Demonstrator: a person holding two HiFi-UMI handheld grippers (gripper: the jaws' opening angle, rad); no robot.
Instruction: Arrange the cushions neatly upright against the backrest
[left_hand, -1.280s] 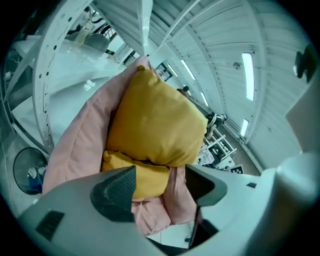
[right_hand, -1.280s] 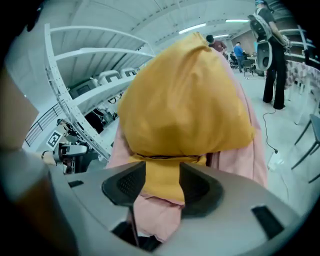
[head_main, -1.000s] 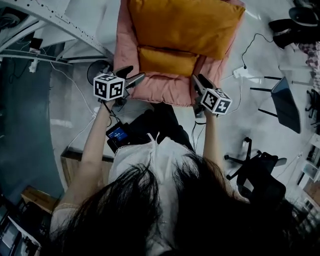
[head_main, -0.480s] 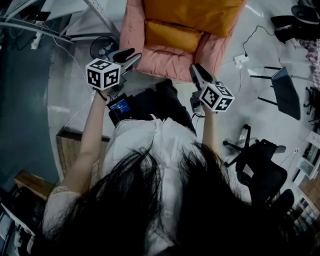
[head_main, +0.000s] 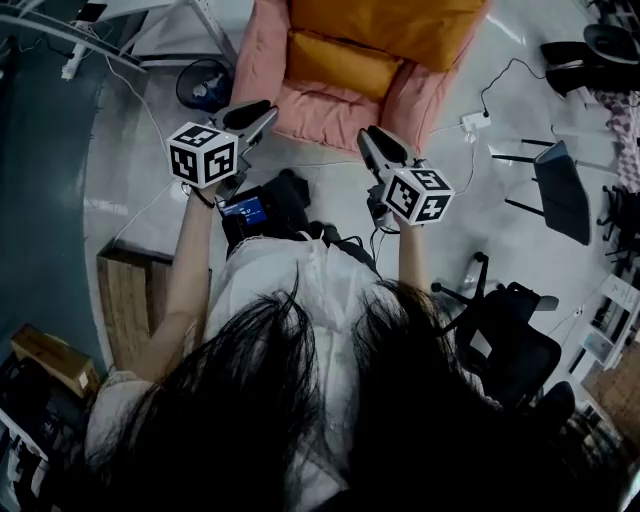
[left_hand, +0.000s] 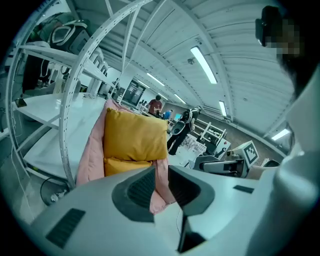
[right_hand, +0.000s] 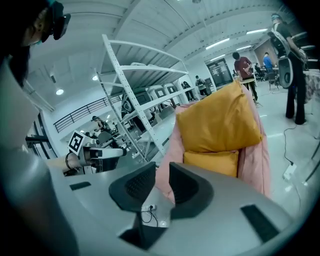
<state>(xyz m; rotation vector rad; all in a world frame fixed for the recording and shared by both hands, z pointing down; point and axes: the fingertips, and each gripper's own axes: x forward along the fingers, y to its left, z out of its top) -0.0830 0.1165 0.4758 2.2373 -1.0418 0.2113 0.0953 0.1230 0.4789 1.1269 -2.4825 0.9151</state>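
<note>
Although the left gripper (left_hand: 161, 174) and the right gripper (right_hand: 162, 171) have both just been closing their jaws, each pair stands nearly together with only a narrow slit left and nothing in it; through each slit only the pink armchair (head_main: 325, 122) beyond shows. Both grippers hover side by side in front of the person, clear of the chair's front edge and touching neither cushion. Judging from how things lie, the arranging looks done or very nearly so. The large orange cushion (right_hand: 217, 122) stands upright at the back of the seat, covering the backrest it leans on. The small orange cushion (right_hand: 210, 162) stands on its long edge on the seat just in front, touching the large one's lower part. Both sit between the chair's padded sides, roughly centred. What may be left is small: the large cushion looks a little tilted in both gripper views, though the wide-angle lens may account for that, and I cannot tell whether its top rests fully on the backrest. The cushions look plump and soft, their mustard fabric smooth with a few shallow creases. The large one has pointed corners, the small one is a flatter, oblong pad, and neither slumps or folds over.
</note>
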